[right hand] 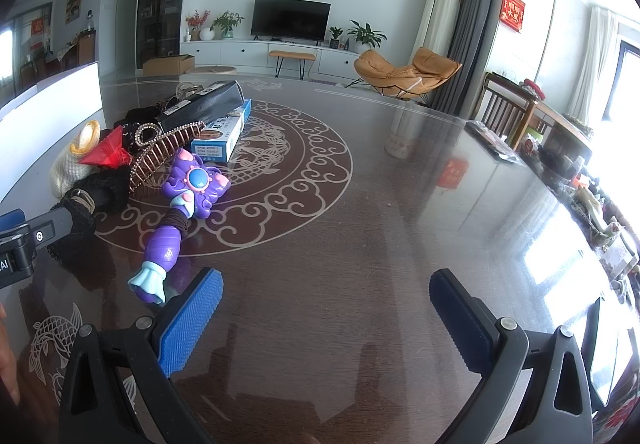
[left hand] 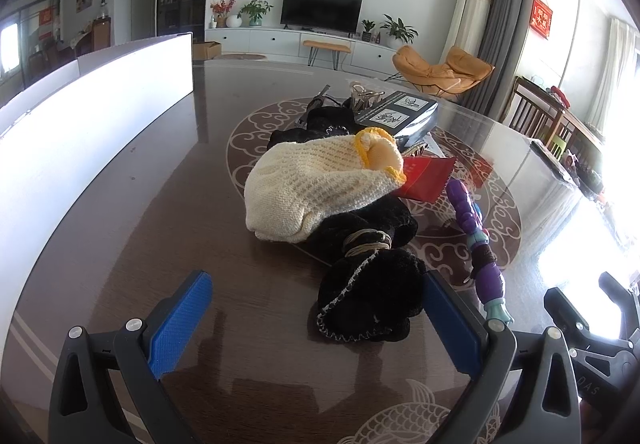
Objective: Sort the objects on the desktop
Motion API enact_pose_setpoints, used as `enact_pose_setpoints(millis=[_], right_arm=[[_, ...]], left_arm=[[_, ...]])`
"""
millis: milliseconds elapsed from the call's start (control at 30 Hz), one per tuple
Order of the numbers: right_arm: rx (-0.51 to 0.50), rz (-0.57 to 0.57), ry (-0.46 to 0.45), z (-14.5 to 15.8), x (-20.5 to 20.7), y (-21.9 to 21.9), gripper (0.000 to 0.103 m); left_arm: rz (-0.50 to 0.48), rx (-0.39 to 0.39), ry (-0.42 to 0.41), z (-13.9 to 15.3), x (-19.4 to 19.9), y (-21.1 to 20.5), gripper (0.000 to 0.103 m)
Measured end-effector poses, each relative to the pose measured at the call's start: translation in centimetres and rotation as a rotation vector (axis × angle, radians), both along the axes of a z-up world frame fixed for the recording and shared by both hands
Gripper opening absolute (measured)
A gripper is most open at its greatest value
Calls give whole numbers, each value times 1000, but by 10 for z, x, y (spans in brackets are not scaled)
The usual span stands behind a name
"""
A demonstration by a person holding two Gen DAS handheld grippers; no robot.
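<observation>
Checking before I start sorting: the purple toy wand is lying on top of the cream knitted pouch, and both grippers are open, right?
Not quite. The purple toy wand lies on the table beside the pile, not on the cream knitted pouch, as the right wrist view shows. Both grippers are open.

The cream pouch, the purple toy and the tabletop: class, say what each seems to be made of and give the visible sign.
Cream pouch: knitted yarn, matte; rows of stitches show, with a yellow yarn rim.
Purple toy: probably moulded plastic, glossy; smooth, rounded shapes with highlights.
Tabletop: dark with a pale scroll pattern and a glossy, perhaps glass or lacquered surface; it mirrors the room.
</observation>
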State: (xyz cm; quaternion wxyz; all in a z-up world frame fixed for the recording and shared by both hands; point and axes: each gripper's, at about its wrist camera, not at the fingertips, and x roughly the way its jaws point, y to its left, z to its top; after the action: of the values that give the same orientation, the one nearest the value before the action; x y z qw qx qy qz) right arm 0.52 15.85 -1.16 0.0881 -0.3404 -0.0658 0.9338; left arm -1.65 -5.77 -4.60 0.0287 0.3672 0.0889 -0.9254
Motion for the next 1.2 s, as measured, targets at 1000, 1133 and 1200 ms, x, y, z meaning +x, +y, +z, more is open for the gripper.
enact_pose_setpoints(millis=[1000, 1133, 1200], right_arm=[[1, 6, -7, -6, 1, -3, 103], [1, 6, -7, -6, 1, -3, 103], [0, 6, -7, -6, 1, -3, 103]], left_arm=[[0, -3, -1, 0, -1, 1, 103], [0, -3, -1, 0, -1, 1, 103], [0, -3, -1, 0, -1, 0, 103]])
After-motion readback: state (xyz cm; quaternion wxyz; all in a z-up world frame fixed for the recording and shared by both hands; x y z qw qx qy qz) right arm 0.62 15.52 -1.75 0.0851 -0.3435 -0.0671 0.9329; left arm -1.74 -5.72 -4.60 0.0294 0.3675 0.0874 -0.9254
